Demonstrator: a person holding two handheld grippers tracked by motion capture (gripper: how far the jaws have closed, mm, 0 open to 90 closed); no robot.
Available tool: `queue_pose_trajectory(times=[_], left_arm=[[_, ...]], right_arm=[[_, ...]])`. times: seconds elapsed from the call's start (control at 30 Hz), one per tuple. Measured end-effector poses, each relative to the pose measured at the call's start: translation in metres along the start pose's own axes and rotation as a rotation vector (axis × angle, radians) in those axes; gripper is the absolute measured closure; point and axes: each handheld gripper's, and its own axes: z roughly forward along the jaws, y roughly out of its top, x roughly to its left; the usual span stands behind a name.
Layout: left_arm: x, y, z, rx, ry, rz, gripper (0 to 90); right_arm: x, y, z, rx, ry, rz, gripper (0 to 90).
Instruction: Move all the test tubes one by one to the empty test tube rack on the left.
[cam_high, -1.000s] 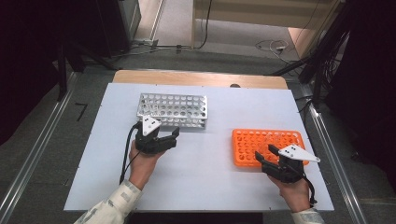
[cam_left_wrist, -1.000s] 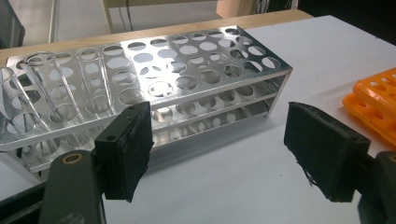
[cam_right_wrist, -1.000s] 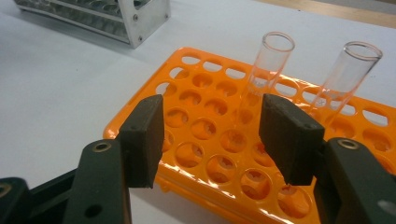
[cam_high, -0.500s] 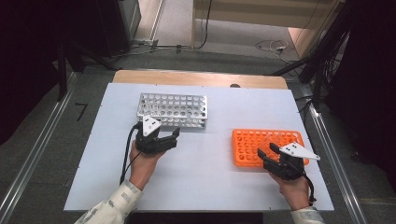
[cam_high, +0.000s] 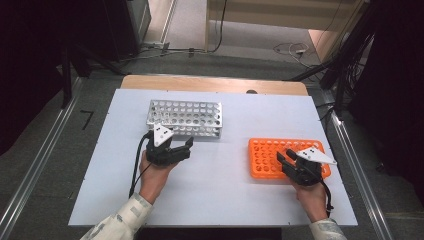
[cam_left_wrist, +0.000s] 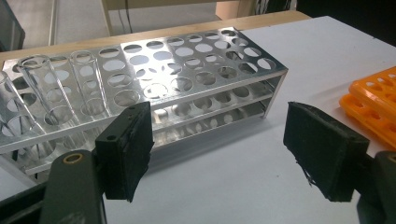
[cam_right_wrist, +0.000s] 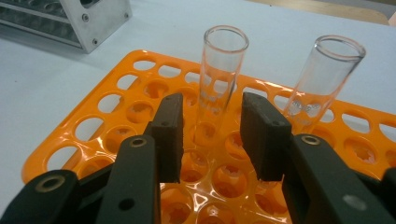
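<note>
Table evenly bright, surroundings dark; glare on the metal rack; close jaws soft, gripper views slightly blurred.

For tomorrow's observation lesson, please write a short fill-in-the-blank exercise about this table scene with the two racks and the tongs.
1. The rack under the right tongs is coloured ____.
2. Standing in that rack are ____ clear glass tubes.
3. The left tongs point at a rack made of ____.
4. The left tongs hold ____.

Missing words: orange; two; metal; nothing
</note>
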Motion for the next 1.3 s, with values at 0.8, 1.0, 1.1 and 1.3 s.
queue_pose_trajectory(times=[0.8,1.0,1.1,1.3], left_arm=[[-0.002,0.001,0.000,-0.004,-0.017,-0.002,22.4],[-0.005,0.002,-0.002,-0.009,-0.029,0.001,22.2],[-0.007,0.003,-0.003,-0.012,-0.039,0.002,22.2],[-0.018,0.005,-0.006,-0.016,-0.076,0.016,20.6]], right_arm=[[0.007,0.025,-0.023,-0.076,0.004,-0.022,72.7],[0.019,0.032,-0.026,-0.080,0.059,-0.037,72.8],[0.028,0.034,-0.025,-0.077,0.090,-0.054,72.8],[0.053,0.037,-0.017,-0.060,0.163,-0.099,72.8]])
